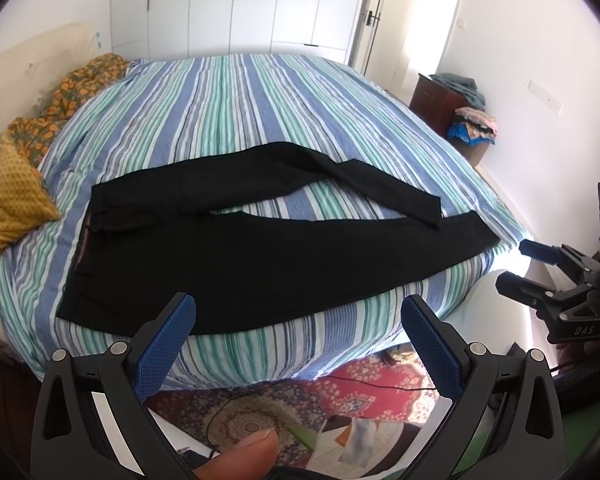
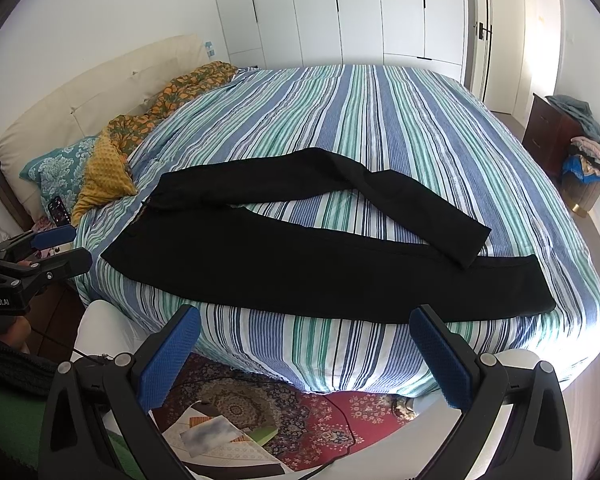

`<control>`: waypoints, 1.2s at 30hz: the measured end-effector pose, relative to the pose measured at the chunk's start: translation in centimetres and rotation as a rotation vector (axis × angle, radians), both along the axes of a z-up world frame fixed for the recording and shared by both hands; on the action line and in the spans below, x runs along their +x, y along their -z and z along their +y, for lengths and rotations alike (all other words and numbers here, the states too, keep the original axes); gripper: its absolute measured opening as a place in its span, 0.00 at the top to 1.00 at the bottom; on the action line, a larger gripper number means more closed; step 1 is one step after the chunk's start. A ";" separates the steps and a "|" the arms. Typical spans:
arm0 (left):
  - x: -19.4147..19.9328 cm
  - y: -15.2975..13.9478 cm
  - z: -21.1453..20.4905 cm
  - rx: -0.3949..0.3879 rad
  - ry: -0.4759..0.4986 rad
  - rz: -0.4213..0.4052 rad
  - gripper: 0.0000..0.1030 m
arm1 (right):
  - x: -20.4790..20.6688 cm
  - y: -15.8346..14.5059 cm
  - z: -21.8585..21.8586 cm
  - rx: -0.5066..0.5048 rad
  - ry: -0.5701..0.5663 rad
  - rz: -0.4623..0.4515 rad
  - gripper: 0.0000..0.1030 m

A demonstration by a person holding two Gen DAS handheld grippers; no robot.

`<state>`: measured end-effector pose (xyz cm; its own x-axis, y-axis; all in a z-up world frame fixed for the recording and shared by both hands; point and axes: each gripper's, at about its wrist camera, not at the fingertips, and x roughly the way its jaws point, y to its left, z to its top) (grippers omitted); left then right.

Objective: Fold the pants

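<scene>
Black pants (image 1: 236,264) are lying flat along the striped bed's (image 1: 260,96) near edge, legs parted. Both claws, left gripper (image 1: 298,312) and right gripper (image 2: 305,322), are hovering wide open, gripping nothing, short of that edge.

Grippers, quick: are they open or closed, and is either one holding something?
Left gripper: open, holding nothing.
Right gripper: open, holding nothing.

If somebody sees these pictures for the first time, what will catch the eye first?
The black pants lie spread near the front edge of the striped bed cover, the far leg bent across toward the near one. In front, the open right claw and open left claw hang empty.
</scene>
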<state>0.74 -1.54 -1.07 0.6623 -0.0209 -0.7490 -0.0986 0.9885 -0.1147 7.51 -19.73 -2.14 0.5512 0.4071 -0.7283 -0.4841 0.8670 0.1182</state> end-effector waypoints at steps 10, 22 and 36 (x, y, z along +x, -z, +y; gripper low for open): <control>0.0 0.0 0.0 0.010 0.000 0.015 0.01 | 0.0 0.1 0.0 0.000 0.000 -0.001 0.00; 0.0 0.0 0.0 0.011 0.000 0.013 0.01 | 0.1 0.1 -0.1 0.002 0.001 0.001 0.00; 0.0 0.1 0.1 0.029 0.000 0.005 0.01 | 0.1 0.2 -0.1 0.002 0.000 0.001 0.00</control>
